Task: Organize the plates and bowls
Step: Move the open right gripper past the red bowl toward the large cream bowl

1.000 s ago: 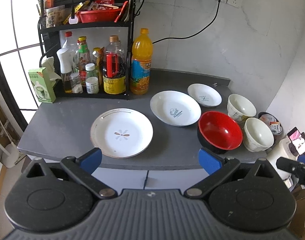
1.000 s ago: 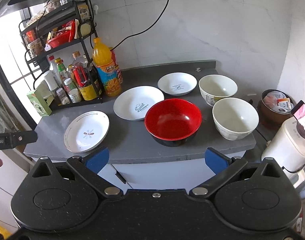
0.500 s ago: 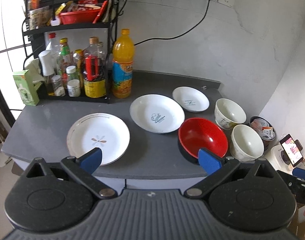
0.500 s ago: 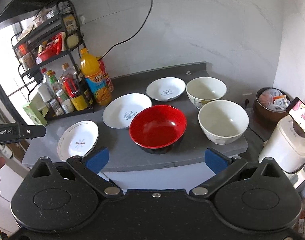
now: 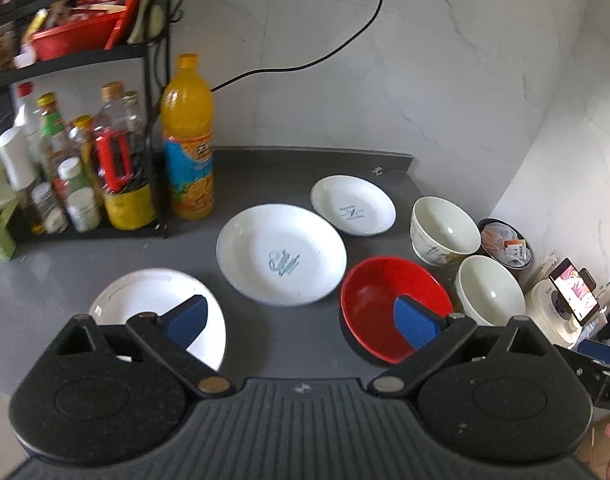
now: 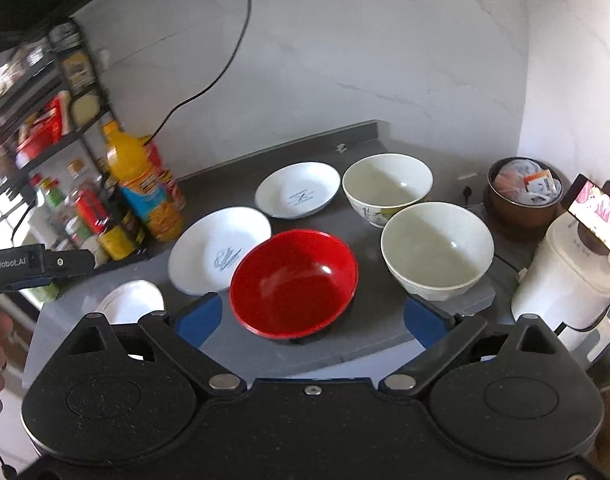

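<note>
The red bowl (image 6: 293, 282) sits near the front edge of the grey counter (image 6: 369, 276), directly ahead of my right gripper (image 6: 311, 320), whose blue-padded jaws are spread wide with nothing between them. My left gripper (image 5: 301, 318) is just as wide and just as empty, hanging over the gap between the front plate (image 5: 145, 300) and the red bowl. Nothing is stacked yet, so I judge this to be the approach for a first pick.

Two cream bowls stand to the right: the nearer cream bowl (image 6: 437, 248) just beside the red one, the farther cream bowl (image 6: 387, 186) behind it and close to touching. The large white plate (image 6: 219, 248) has its edge tucked against the red bowl's left rim, and the small white plate (image 6: 297, 190) lies behind.

To do this well, I would take the red bowl by its near rim, one jaw inside and one outside, and lift straight up before moving sideways, since the plate and the cream bowl crowd it on both sides. The glossy wall looks slippery, so I'd bite deep. My left should stay clear of the orange juice bottle (image 5: 189, 140) and go for the plates.
</note>
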